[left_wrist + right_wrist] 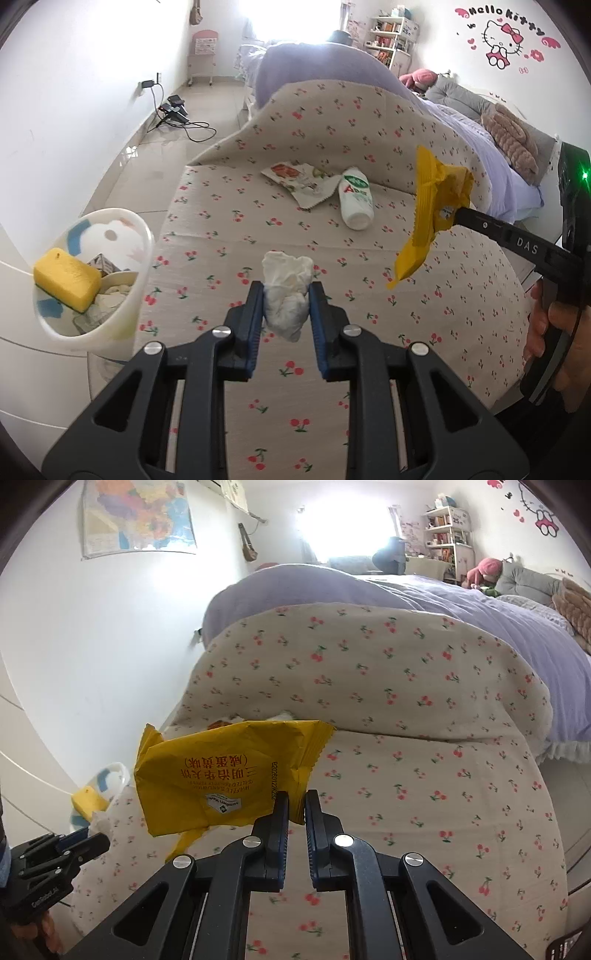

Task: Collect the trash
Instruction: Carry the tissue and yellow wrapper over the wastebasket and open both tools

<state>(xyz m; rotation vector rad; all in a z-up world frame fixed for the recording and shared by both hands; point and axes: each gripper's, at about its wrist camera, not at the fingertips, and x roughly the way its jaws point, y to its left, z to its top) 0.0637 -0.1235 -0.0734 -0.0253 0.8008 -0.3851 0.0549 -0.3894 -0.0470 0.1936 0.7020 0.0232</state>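
My left gripper (286,291) is shut on a crumpled white tissue (286,291) and holds it above the cherry-print cloth (369,295). My right gripper (296,801) is shut on a yellow snack wrapper (221,771), lifted off the cloth; it shows at the right of the left wrist view (428,206). A white bin (122,295) stands at the left, holding a yellow sponge (66,278) and scraps. A white bottle (355,197) lies on its side on the cloth beside a flat printed wrapper (299,179).
A bed with a purple cover (480,605) lies behind and to the right. Cables and a charger (173,110) are on the tiled floor at the left. A white wall (92,646) runs along the left.
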